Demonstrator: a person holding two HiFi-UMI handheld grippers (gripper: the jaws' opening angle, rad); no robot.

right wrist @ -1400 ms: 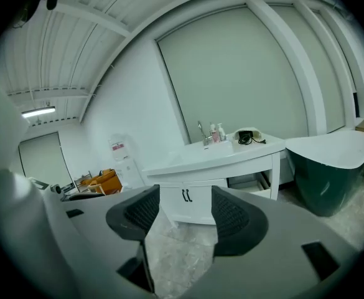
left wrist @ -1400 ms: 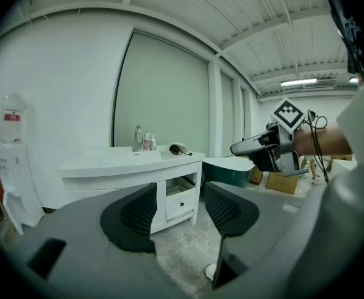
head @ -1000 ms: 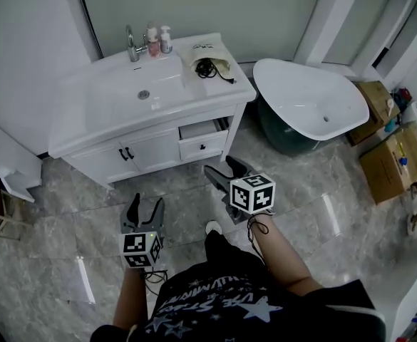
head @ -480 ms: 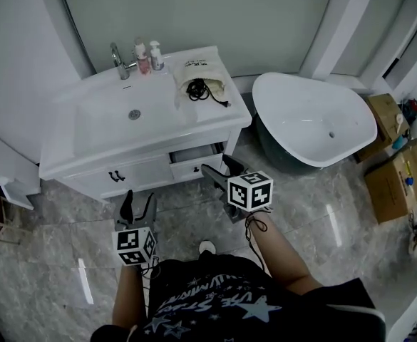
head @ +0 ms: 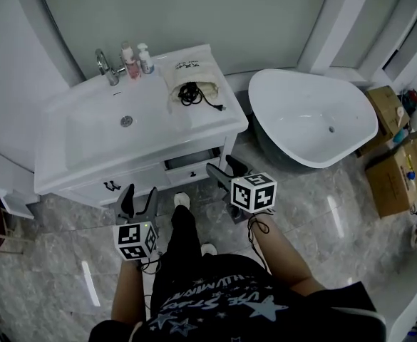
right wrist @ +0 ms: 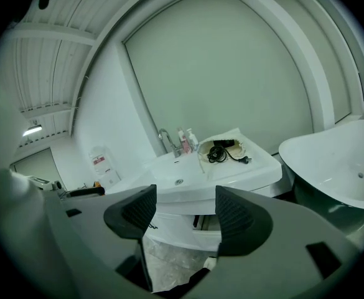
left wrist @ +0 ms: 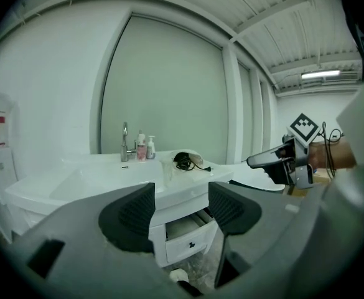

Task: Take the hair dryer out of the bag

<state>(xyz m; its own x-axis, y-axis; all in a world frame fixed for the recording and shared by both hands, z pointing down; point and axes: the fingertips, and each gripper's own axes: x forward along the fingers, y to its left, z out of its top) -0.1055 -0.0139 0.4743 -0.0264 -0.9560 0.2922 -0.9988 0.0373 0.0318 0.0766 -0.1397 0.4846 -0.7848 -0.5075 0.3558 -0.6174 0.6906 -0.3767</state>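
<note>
A cream cloth bag [head: 187,73] lies on the white vanity top, right of the sink. The black hair dryer [head: 188,92] shows at the bag's mouth, and its cord trails out toward the counter's edge. The bag [right wrist: 230,143] and the dryer [right wrist: 221,151] are far ahead in the right gripper view, as is the dryer [left wrist: 183,161] in the left gripper view. My left gripper [head: 138,194] hangs open in front of the vanity doors. My right gripper [head: 222,168] is near the drawer, its jaws closing with nothing between them. Both are well short of the bag.
The vanity [head: 133,168] has a sink basin [head: 126,121], a faucet [head: 103,64], two bottles [head: 137,58] and a half-open drawer [head: 192,162]. A white bathtub [head: 309,116] stands to the right, cardboard boxes [head: 400,166] beyond it. The person's leg [head: 181,223] steps between the grippers.
Both grippers have come closer to the vanity as the person walks forward. A leg has swung out between them. The bag and the dryer have not moved.
</note>
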